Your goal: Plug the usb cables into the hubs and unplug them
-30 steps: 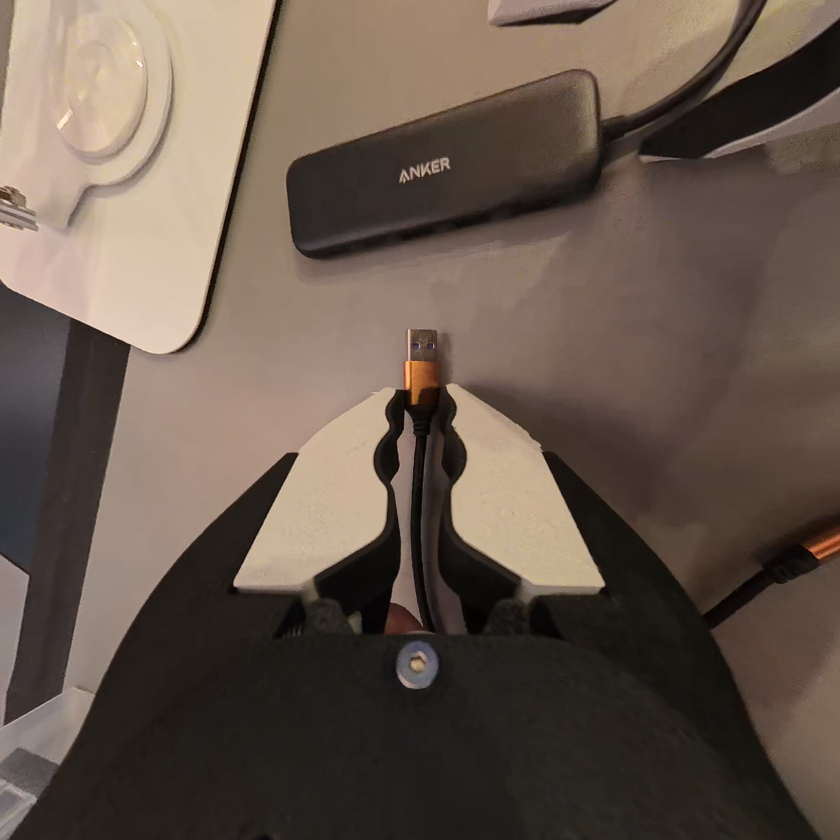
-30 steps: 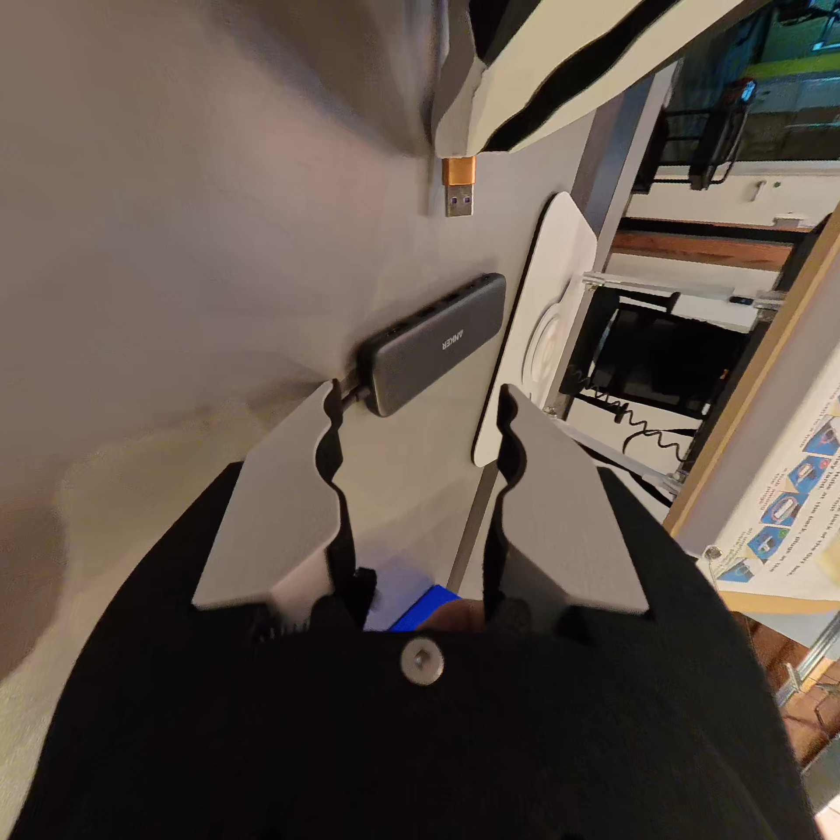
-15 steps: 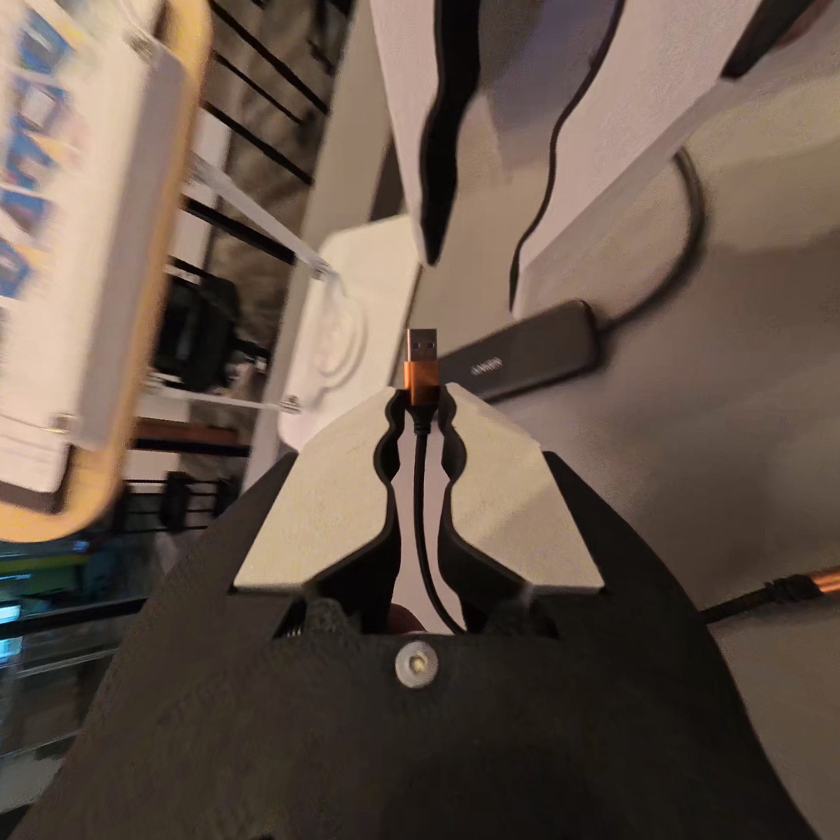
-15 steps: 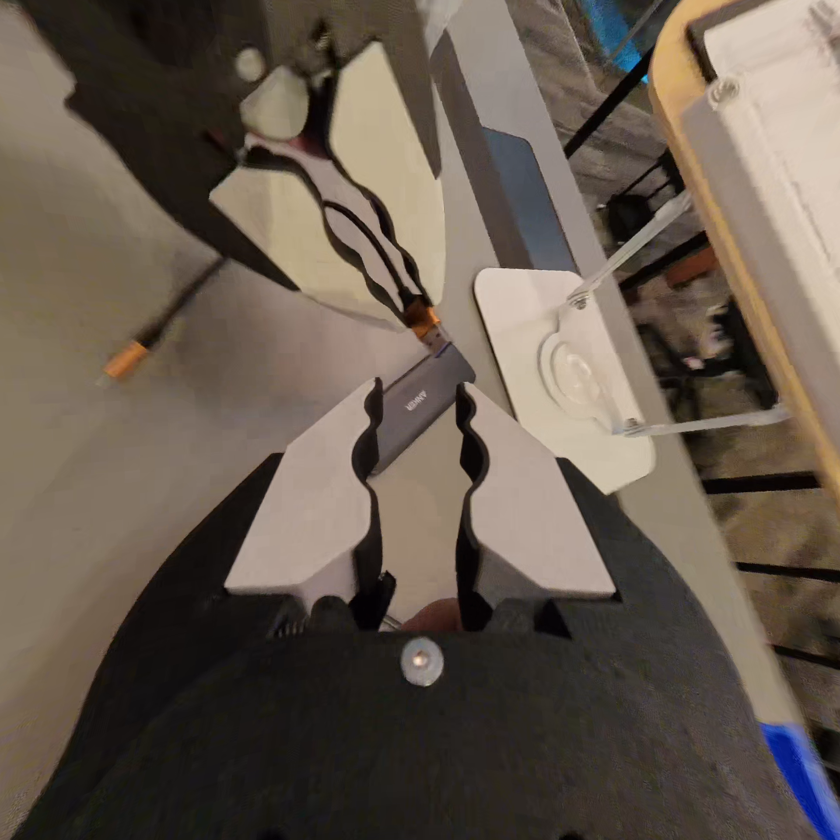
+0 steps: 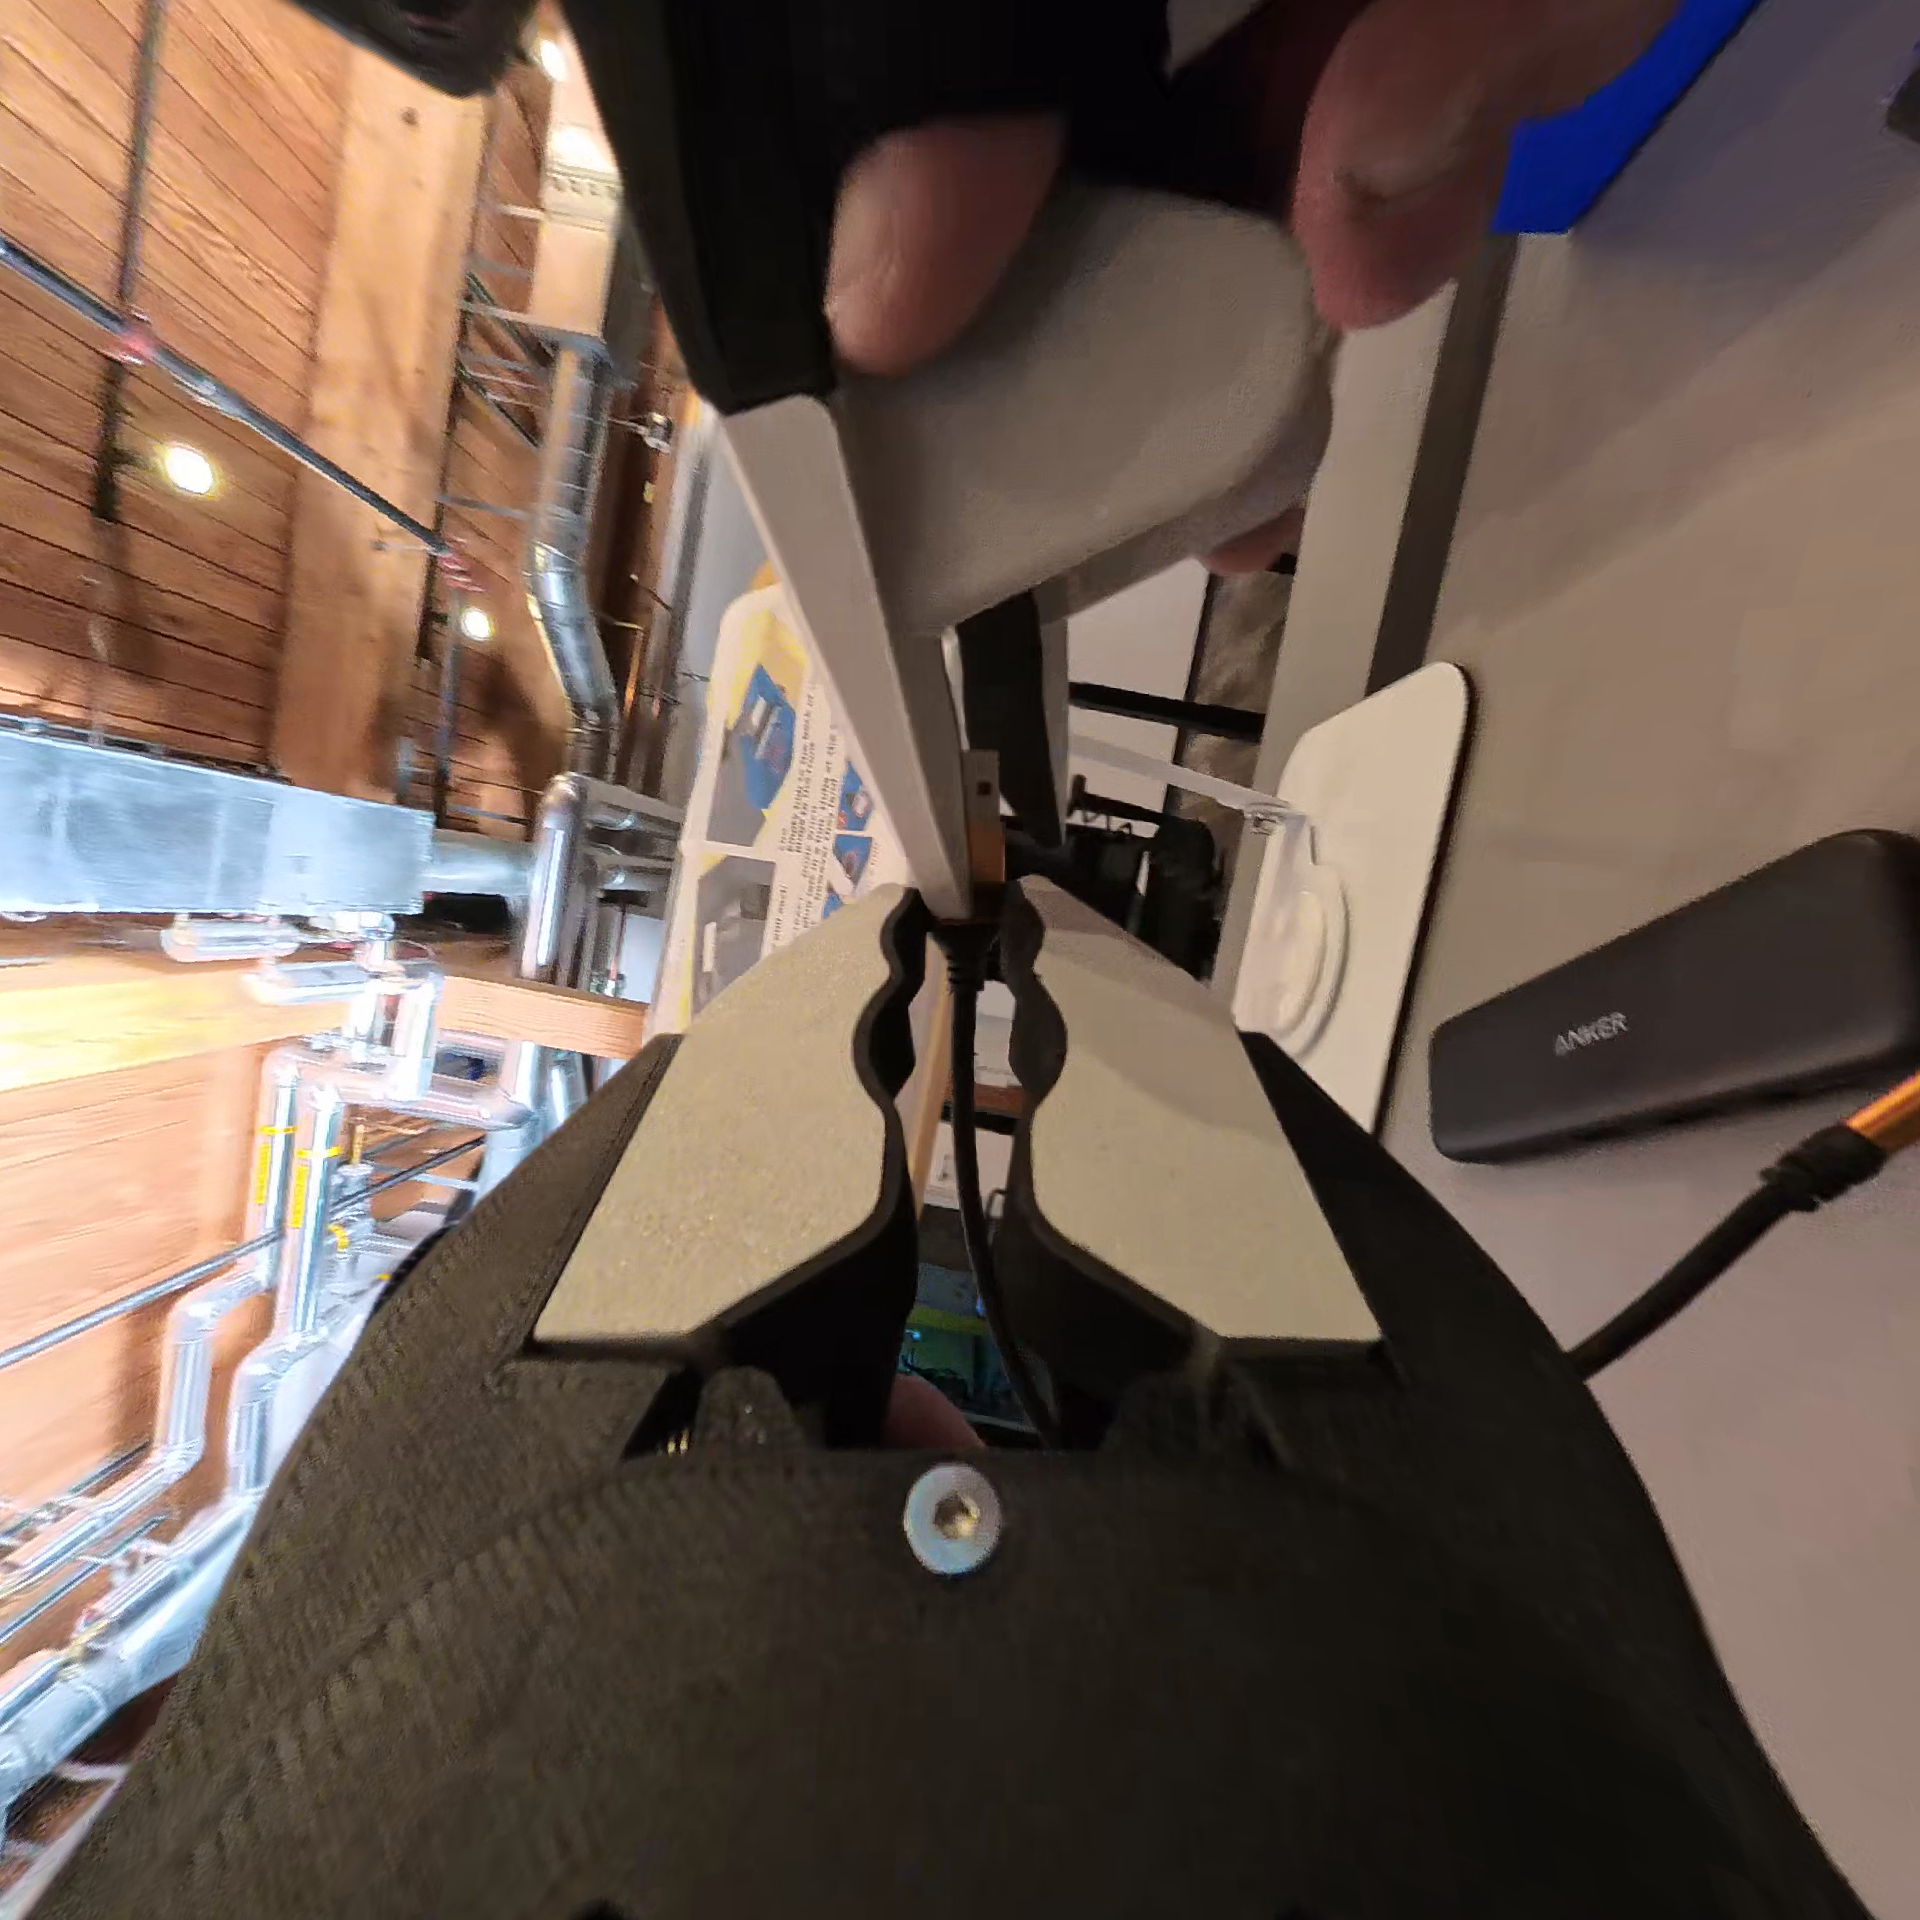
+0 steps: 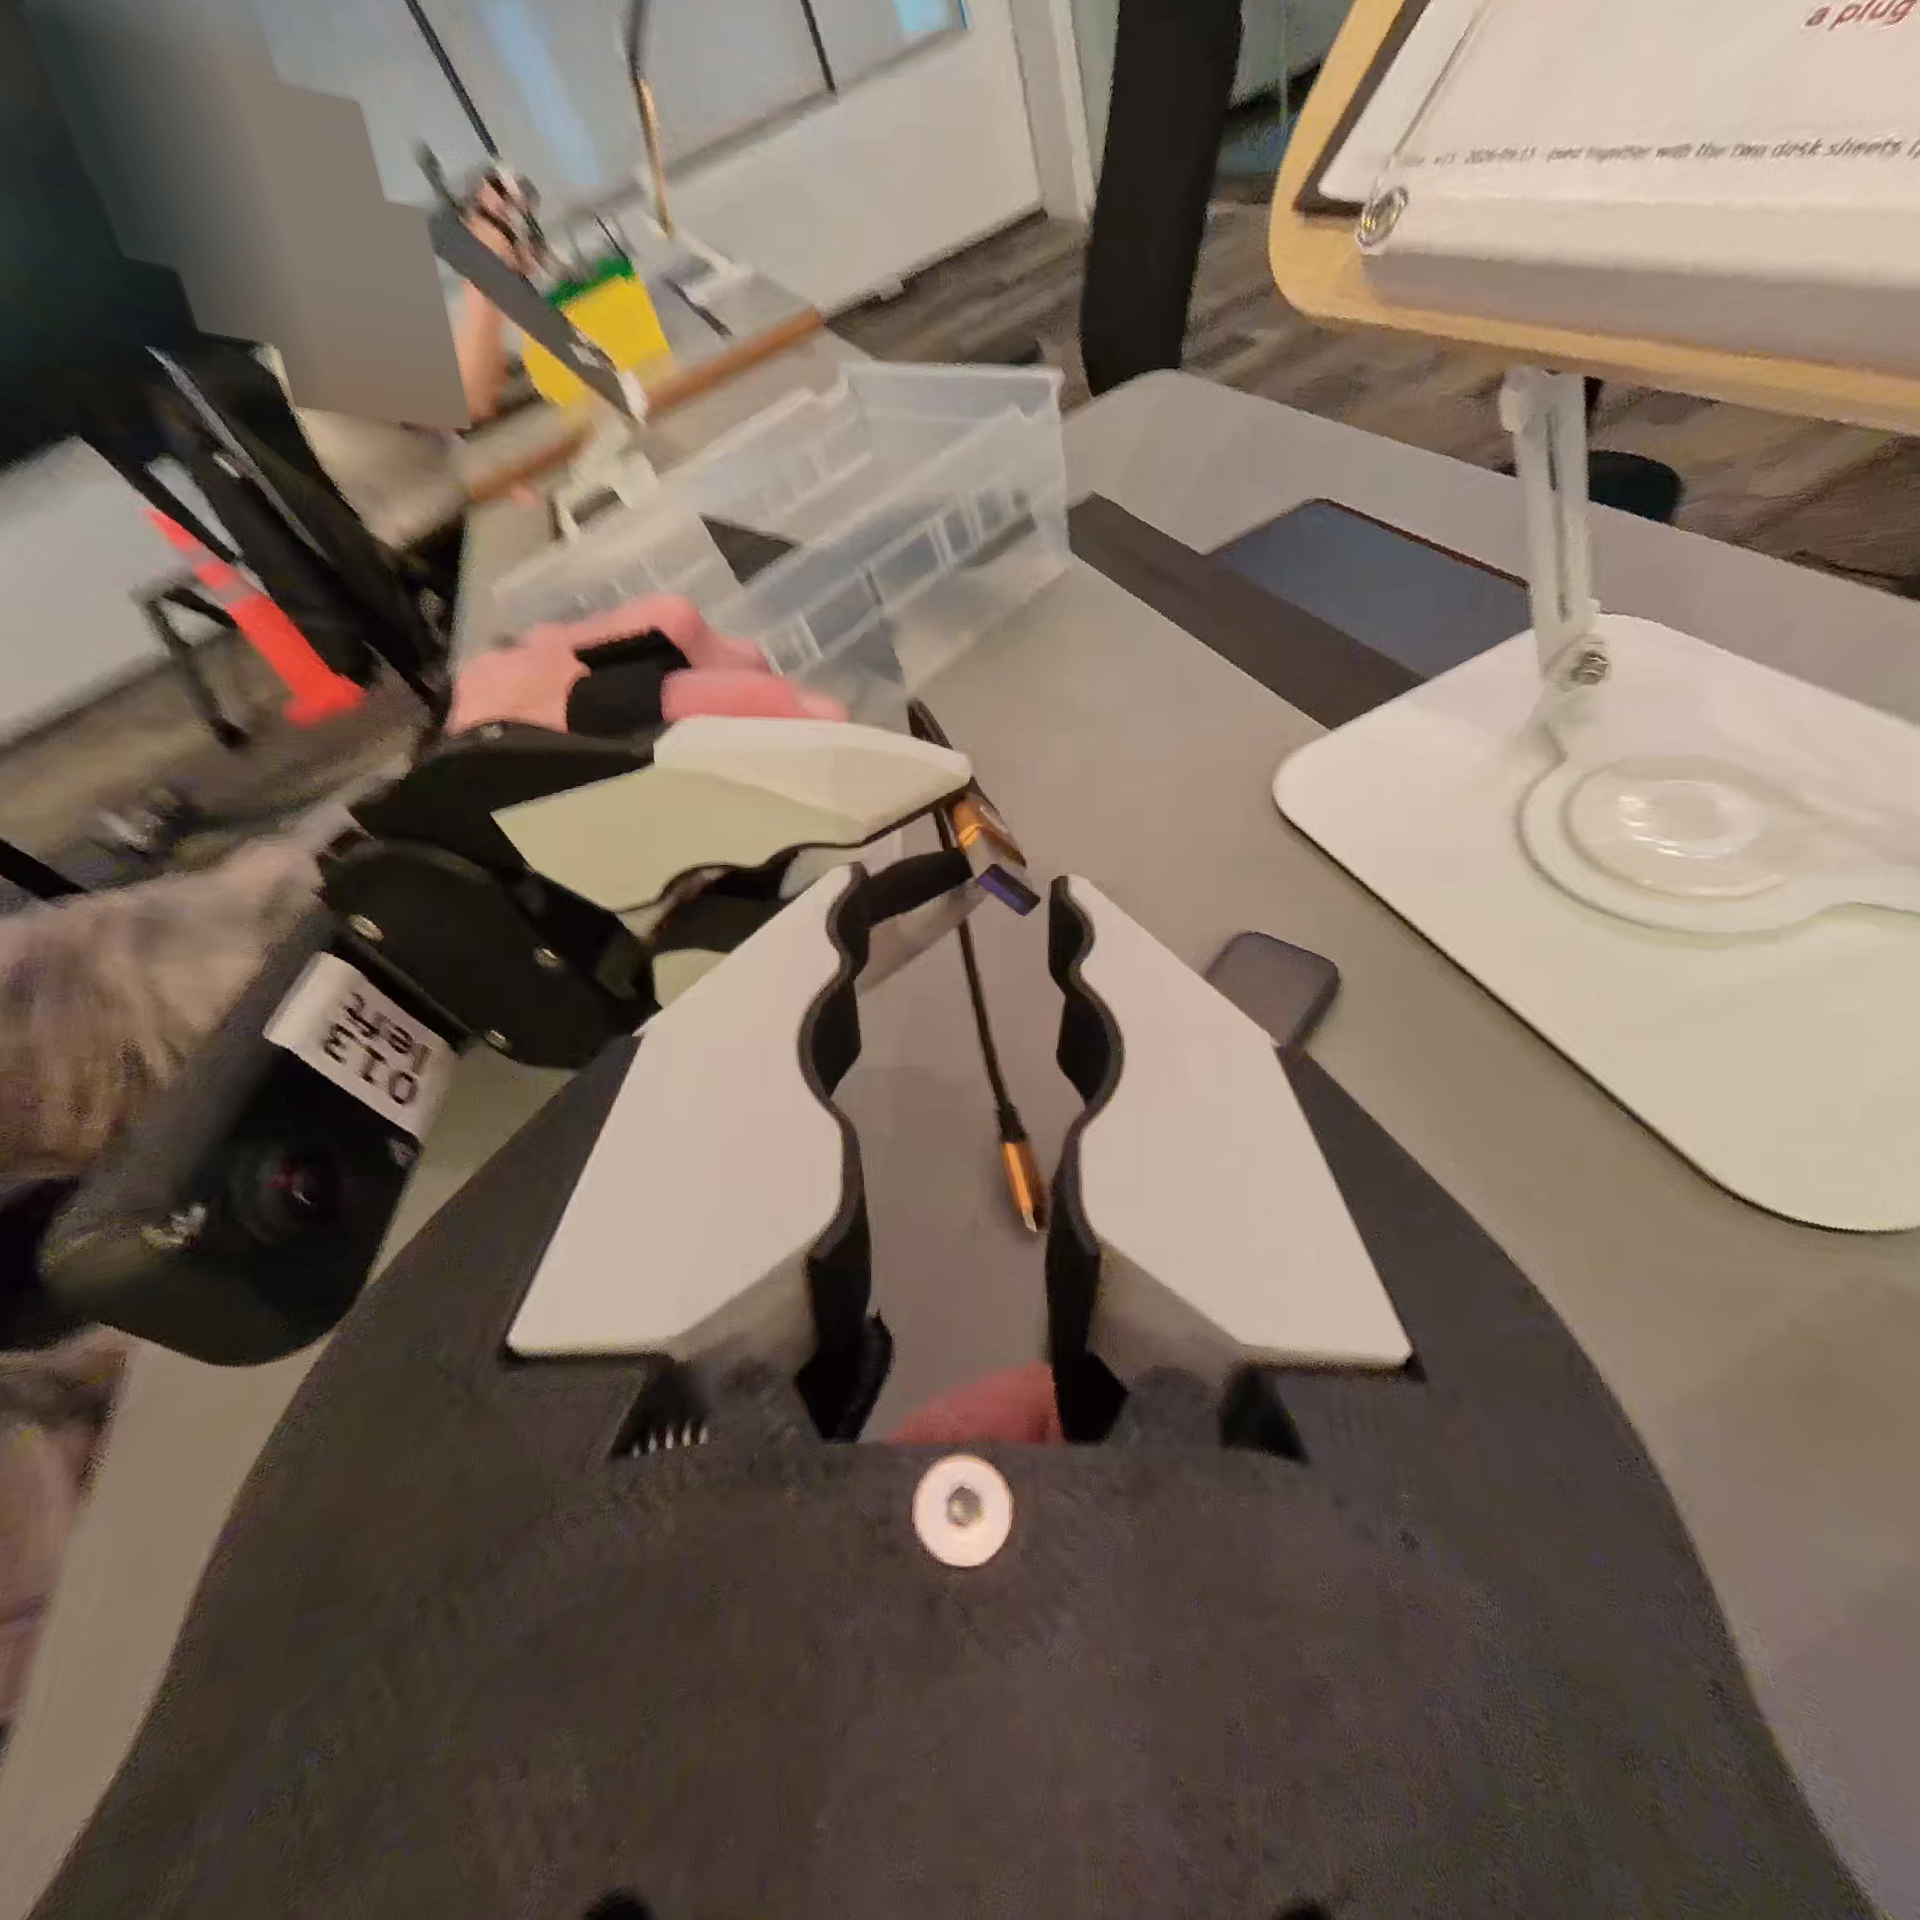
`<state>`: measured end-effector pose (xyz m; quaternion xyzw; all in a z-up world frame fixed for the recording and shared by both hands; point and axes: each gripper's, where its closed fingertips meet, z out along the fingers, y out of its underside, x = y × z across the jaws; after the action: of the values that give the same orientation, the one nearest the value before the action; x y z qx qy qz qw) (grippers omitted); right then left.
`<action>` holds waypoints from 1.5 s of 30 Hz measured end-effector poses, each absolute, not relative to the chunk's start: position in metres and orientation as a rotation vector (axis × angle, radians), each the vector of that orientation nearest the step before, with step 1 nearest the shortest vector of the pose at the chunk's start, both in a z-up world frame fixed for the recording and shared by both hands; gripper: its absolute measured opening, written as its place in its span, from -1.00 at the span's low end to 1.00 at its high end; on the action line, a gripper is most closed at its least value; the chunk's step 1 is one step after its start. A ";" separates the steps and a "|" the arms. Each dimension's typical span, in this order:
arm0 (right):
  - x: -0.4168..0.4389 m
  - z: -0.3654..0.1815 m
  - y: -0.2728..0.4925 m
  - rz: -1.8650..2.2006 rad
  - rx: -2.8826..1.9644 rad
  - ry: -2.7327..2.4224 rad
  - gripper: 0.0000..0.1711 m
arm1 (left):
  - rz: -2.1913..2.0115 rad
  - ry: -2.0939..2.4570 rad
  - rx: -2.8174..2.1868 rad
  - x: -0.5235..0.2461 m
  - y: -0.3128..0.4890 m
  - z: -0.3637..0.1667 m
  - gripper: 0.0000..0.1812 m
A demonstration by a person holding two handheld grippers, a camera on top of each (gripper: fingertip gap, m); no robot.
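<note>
My left gripper point(image 5: 961, 914) is shut on the orange-collared USB plug point(image 5: 982, 821) of a black cable and holds it in the air, turned on its side. It also shows in the right wrist view point(image 6: 951, 805), with the plug point(image 6: 992, 847) sticking out. My right gripper point(image 6: 951, 920) is open, with its fingertips on either side of the plug's metal end. In the left wrist view one of its fingers point(image 5: 883, 644) lies against the plug. The dark grey hub point(image 5: 1662, 997) lies on the grey table and is partly hidden behind my right finger point(image 6: 1273, 982).
The cable's other orange end point(image 6: 1018, 1174) lies on the table under my right gripper and also shows in the left wrist view point(image 5: 1870, 1122). A white stand base point(image 6: 1558, 935) carries a sheet holder at the right. Clear plastic bins point(image 6: 883, 520) stand behind.
My left gripper lifted the plug away from the hub and rolled sideways. My right gripper left the hub, swung round to face the plug and narrowed its jaws around it.
</note>
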<state>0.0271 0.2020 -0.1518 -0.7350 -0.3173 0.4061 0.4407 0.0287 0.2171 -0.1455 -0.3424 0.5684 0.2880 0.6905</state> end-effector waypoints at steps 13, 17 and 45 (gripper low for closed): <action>0.025 -0.128 0.203 1.268 -1.725 -0.566 -0.85 | 0.734 1.174 -0.614 0.025 0.210 -0.129 -0.84; 0.024 -0.128 0.204 1.240 -1.713 -0.569 -0.86 | 0.728 1.172 -0.611 0.025 0.211 -0.129 -0.84; 0.004 -0.127 0.139 0.764 -1.290 -1.325 -0.86 | -0.932 1.380 -1.316 -0.008 0.144 -0.078 -0.35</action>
<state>0.0039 0.1391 -0.1272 -0.5428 -0.5575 0.3214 0.5397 -0.0082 0.1438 -0.0781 -0.5414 0.5675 -0.3834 0.4878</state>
